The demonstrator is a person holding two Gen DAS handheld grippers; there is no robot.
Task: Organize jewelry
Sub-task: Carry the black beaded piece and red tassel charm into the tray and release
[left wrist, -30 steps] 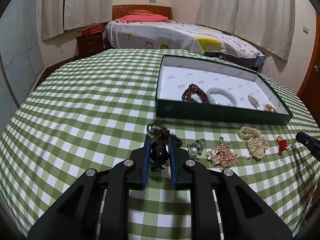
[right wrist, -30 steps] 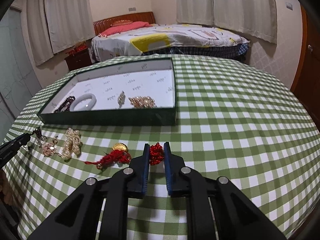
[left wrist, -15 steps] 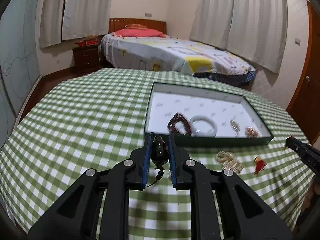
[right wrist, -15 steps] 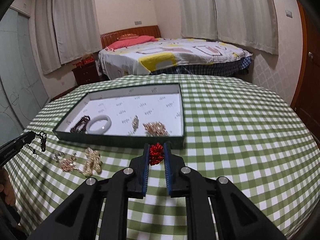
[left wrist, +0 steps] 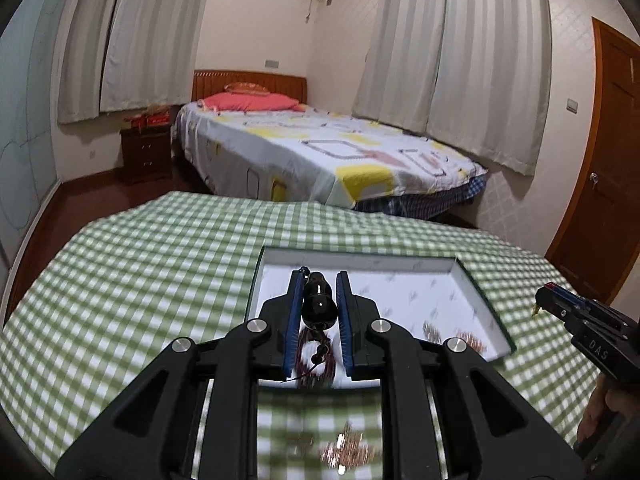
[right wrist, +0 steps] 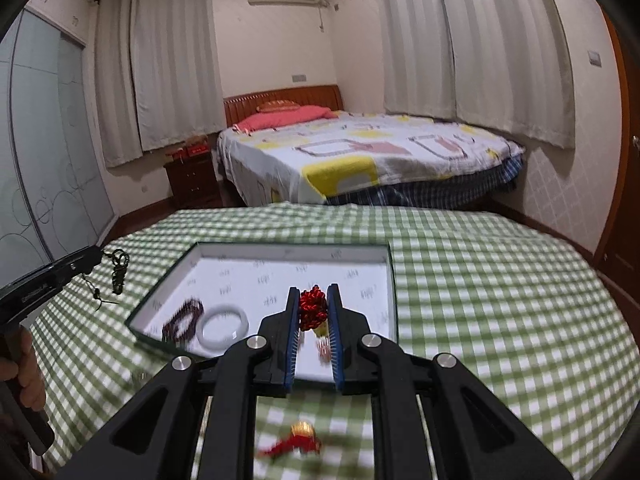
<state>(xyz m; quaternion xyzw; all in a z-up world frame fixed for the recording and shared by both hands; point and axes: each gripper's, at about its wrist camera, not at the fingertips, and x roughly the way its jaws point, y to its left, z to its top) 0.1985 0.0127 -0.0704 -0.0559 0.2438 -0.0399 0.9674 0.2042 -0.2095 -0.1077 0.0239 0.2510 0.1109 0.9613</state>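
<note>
My left gripper (left wrist: 319, 284) is shut on a dark bead pendant (left wrist: 318, 304) with a hanging cord, held in the air above the near edge of the green jewelry box (left wrist: 484, 300). In the right wrist view the pendant (right wrist: 118, 270) dangles from the left gripper (right wrist: 94, 258). My right gripper (right wrist: 314, 300) is shut on a red knot ornament (right wrist: 314, 310), raised above the box (right wrist: 394, 292). Inside the box lie a dark bead bracelet (right wrist: 182, 318) and a white jade bangle (right wrist: 222, 324).
The box stands on a round table with a green checked cloth (right wrist: 480, 300). A red and gold charm (right wrist: 298, 436) and a copper chain piece (left wrist: 346, 450) lie on the cloth near me. A bed (right wrist: 360, 160) stands beyond the table.
Both grippers have lifted their pieces off the cloth and risen, moving forward over the near side of the box. The view is blurred from motion.
</note>
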